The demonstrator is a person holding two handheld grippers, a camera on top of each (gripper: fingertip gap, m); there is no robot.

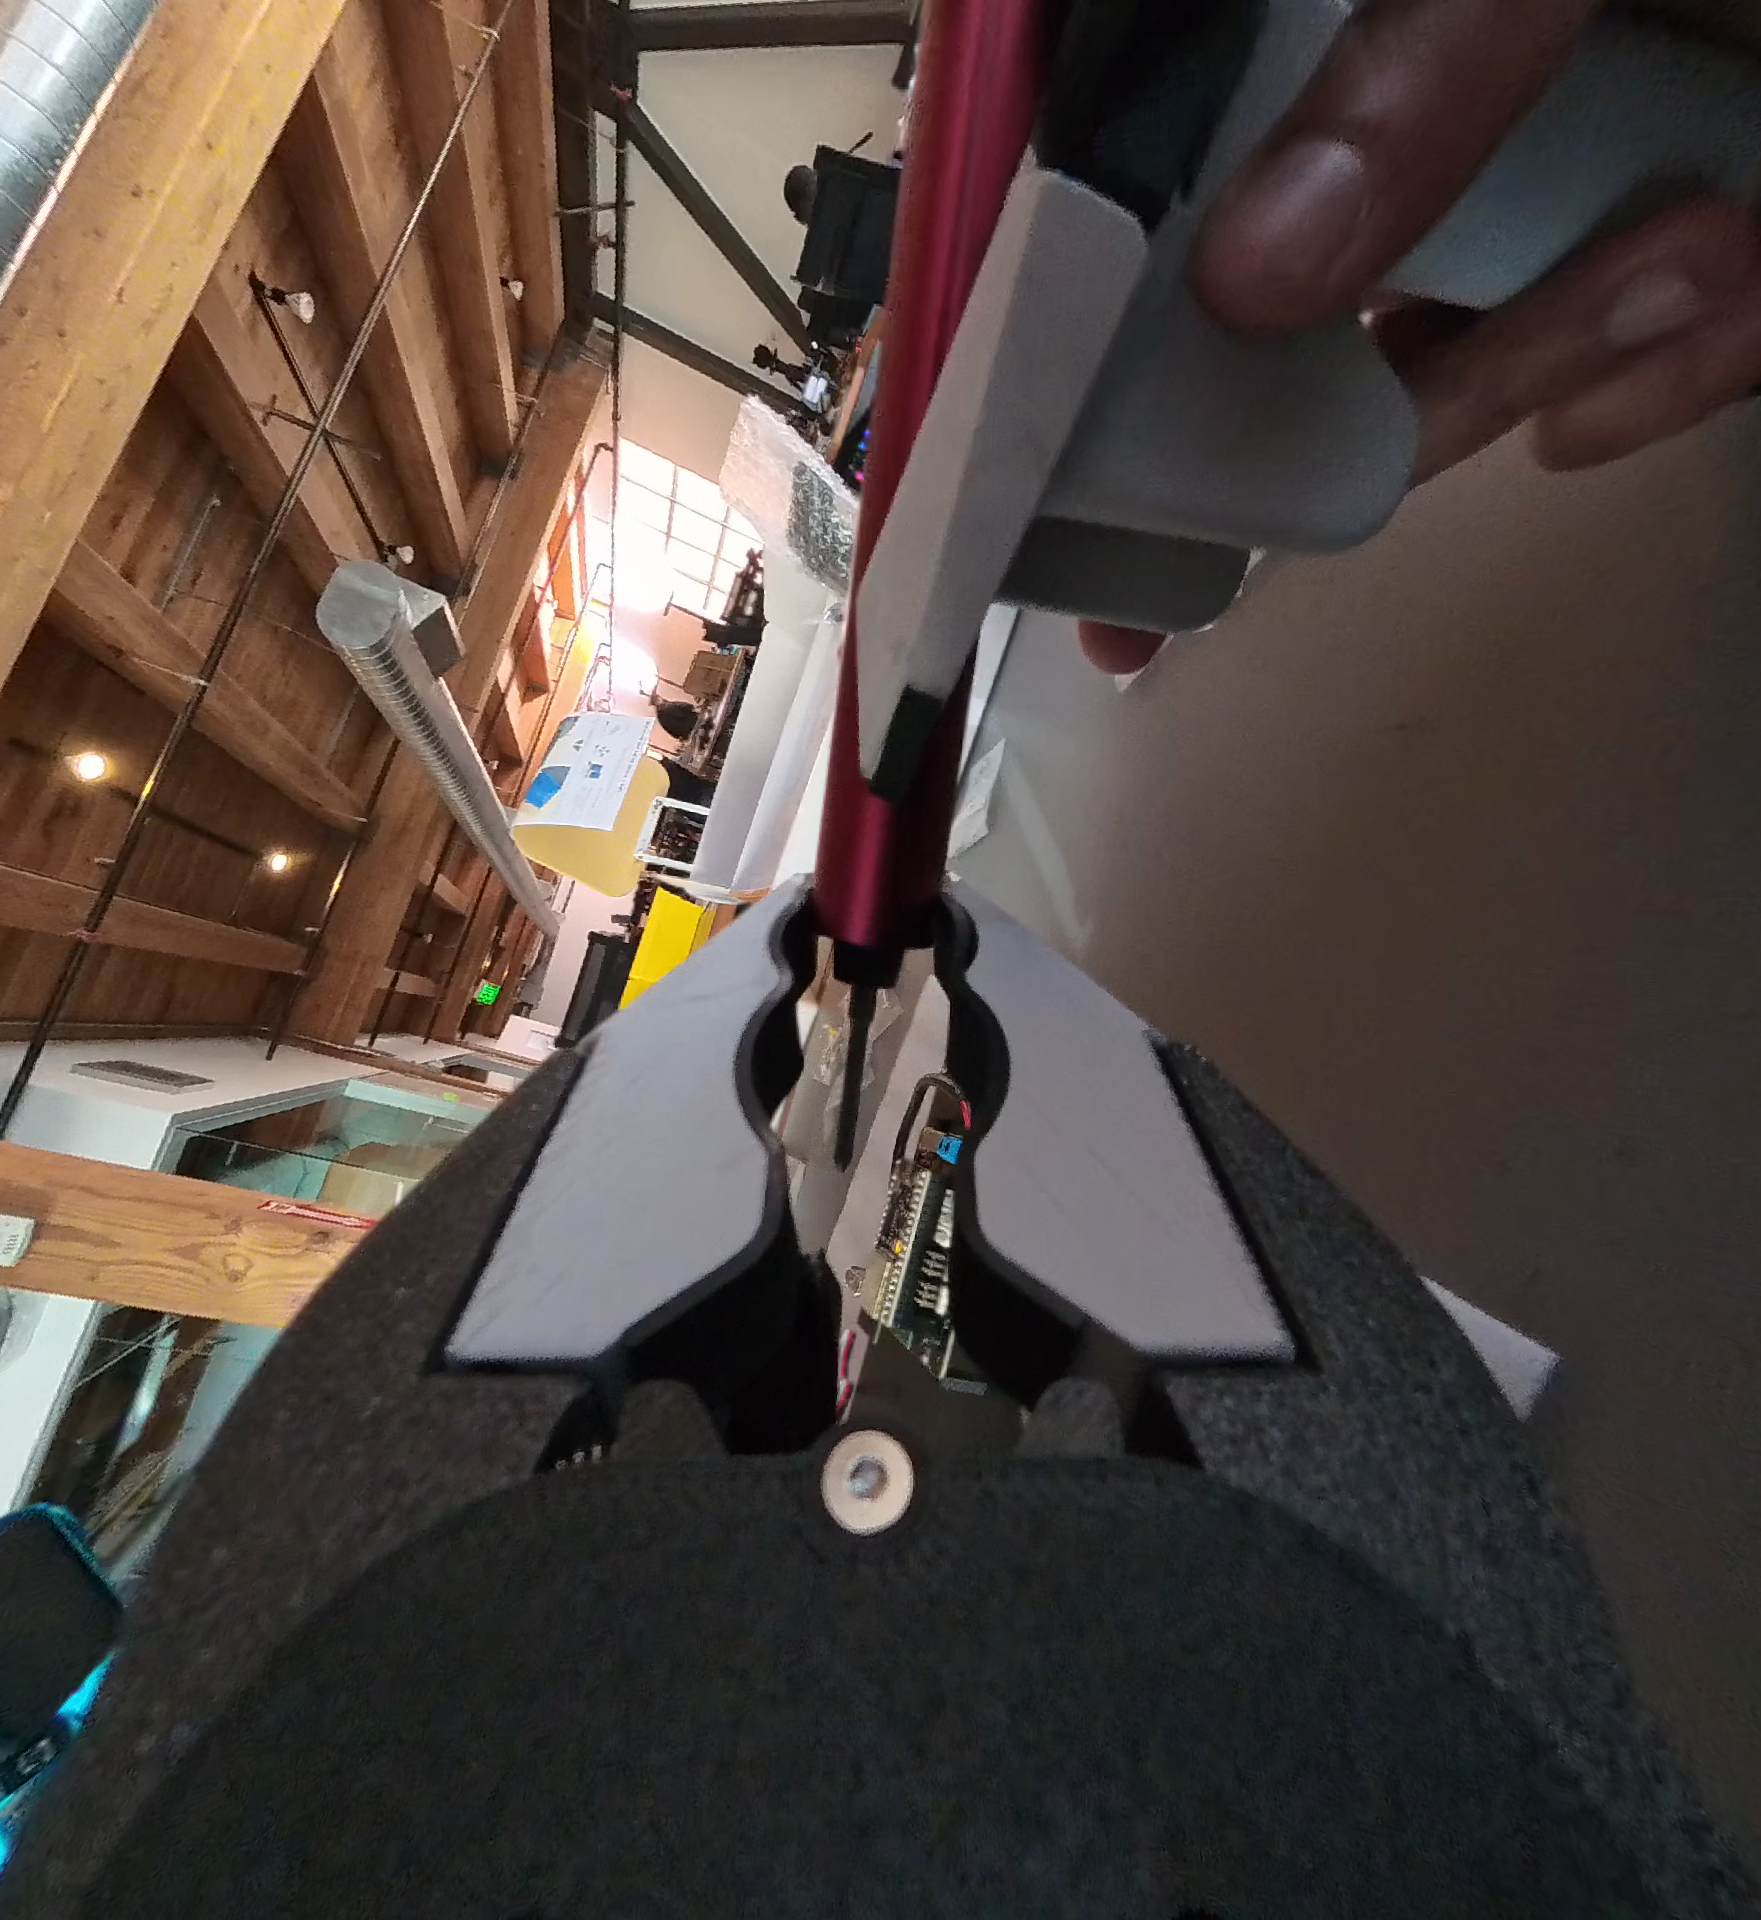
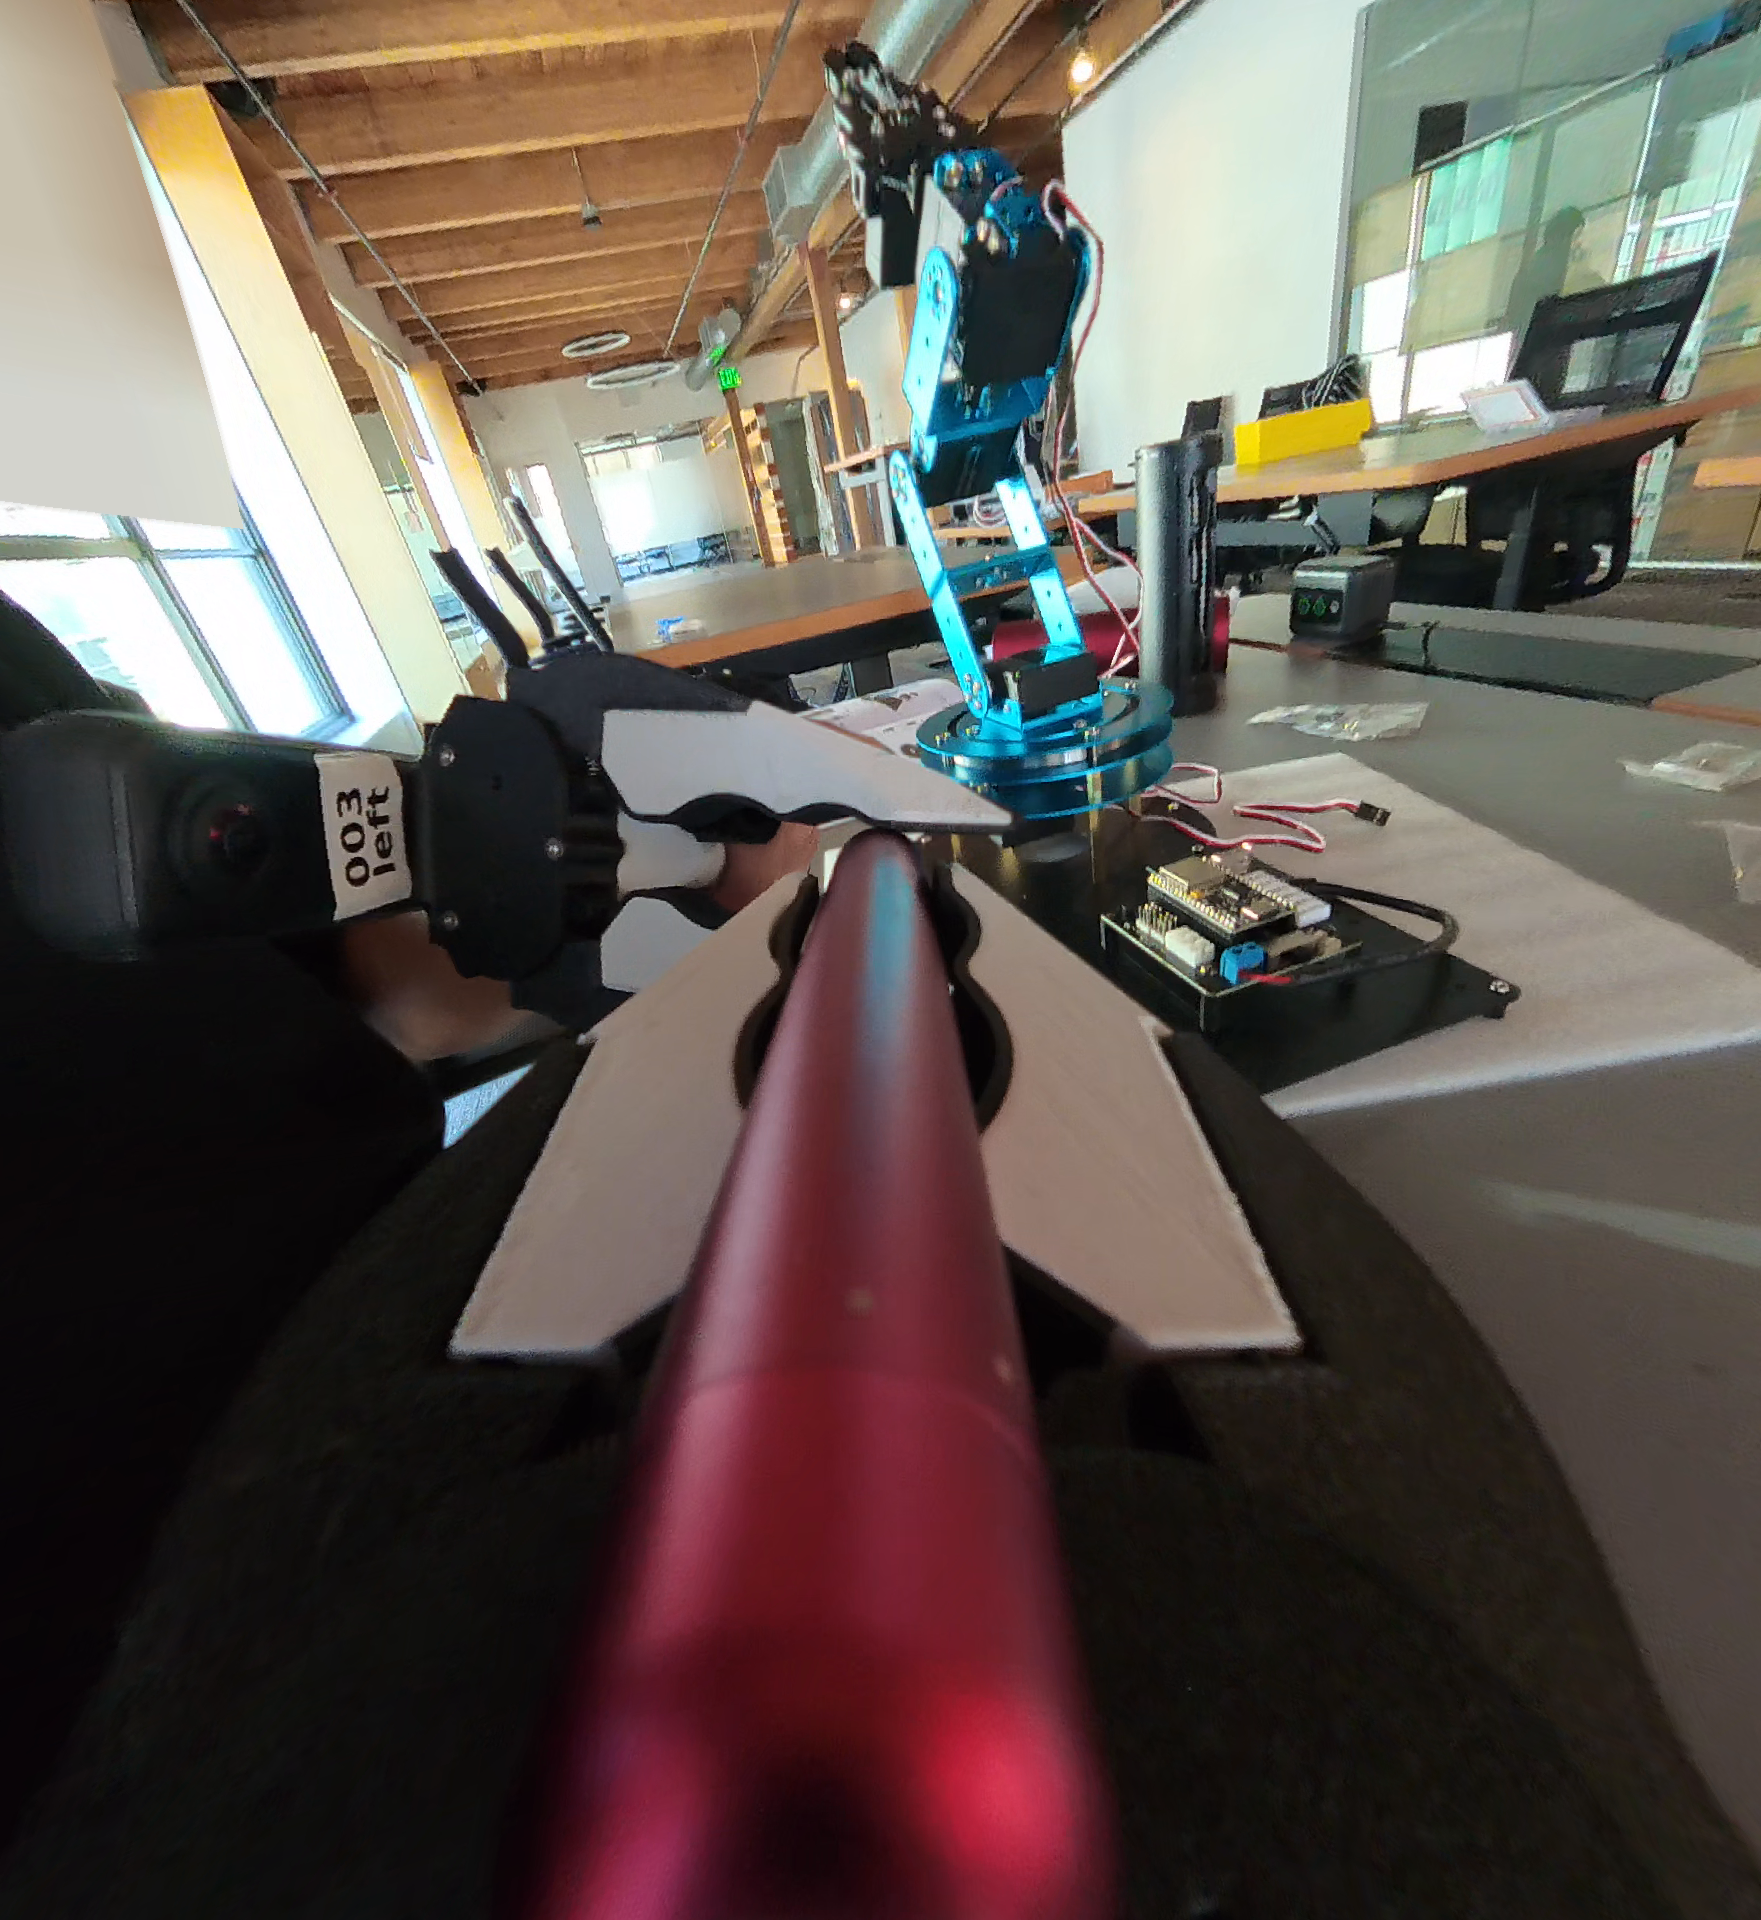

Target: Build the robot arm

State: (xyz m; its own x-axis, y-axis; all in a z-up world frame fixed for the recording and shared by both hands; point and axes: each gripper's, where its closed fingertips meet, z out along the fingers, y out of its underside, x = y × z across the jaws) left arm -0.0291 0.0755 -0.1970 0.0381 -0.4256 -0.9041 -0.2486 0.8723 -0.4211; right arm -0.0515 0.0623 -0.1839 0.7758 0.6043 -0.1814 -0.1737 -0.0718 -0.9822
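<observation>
Right wrist view: both claws [image 2: 876, 862] clamp a red screwdriver [image 2: 834, 1351] beside the circuit board [image 2: 1260, 925].

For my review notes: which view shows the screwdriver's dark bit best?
The left wrist view: the bit juts from the red screwdriver in full, past the left gripper. In the right wrist view the red handle hides it; the right gripper clasps that handle.

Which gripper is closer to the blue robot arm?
Left. The left gripper has its fingertip right beside the blue robot arm's round base. The right gripper sits just behind it, shut on a red screwdriver.
</observation>
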